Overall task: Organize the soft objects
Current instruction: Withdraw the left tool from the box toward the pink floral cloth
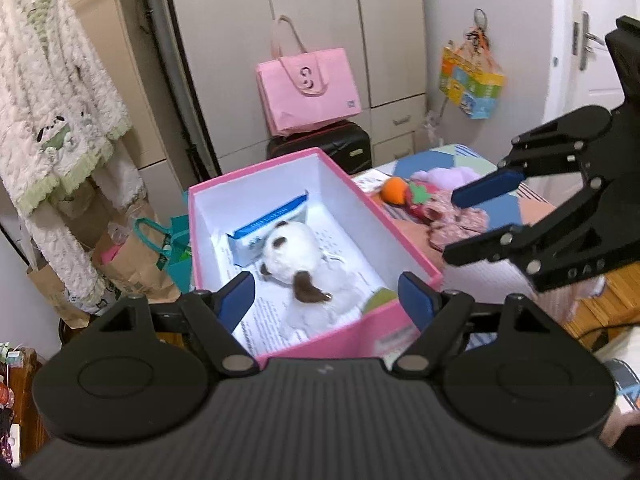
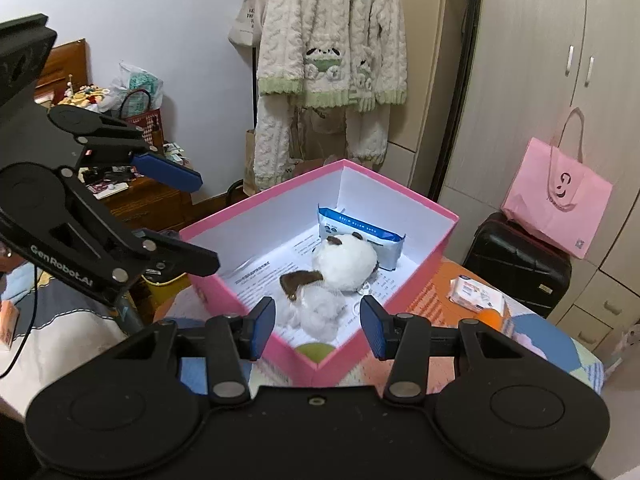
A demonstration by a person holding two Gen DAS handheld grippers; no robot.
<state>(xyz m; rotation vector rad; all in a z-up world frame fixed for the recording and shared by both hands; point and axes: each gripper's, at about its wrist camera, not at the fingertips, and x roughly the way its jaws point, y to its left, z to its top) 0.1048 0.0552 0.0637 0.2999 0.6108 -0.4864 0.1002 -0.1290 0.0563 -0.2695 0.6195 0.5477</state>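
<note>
Inside the pink cardboard box (image 2: 404, 272) lies a white plush dog (image 2: 340, 264); an orange-and-purple soft toy pile (image 1: 432, 196) waits on the bed. Left gripper (image 1: 326, 298) and right gripper (image 2: 318, 326) are spread, empty.

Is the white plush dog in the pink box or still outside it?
In: the white plush dog lies on the pink box floor beside a blue-white packet.

Plush toy (image 2: 344, 264) in box (image 2: 404, 196) (packet (image 2: 360, 236) behind).

left wrist: near, above box's end | right wrist: near, above corner | shared: pink box (image 1: 312, 240) (image 2: 320, 240)
</note>
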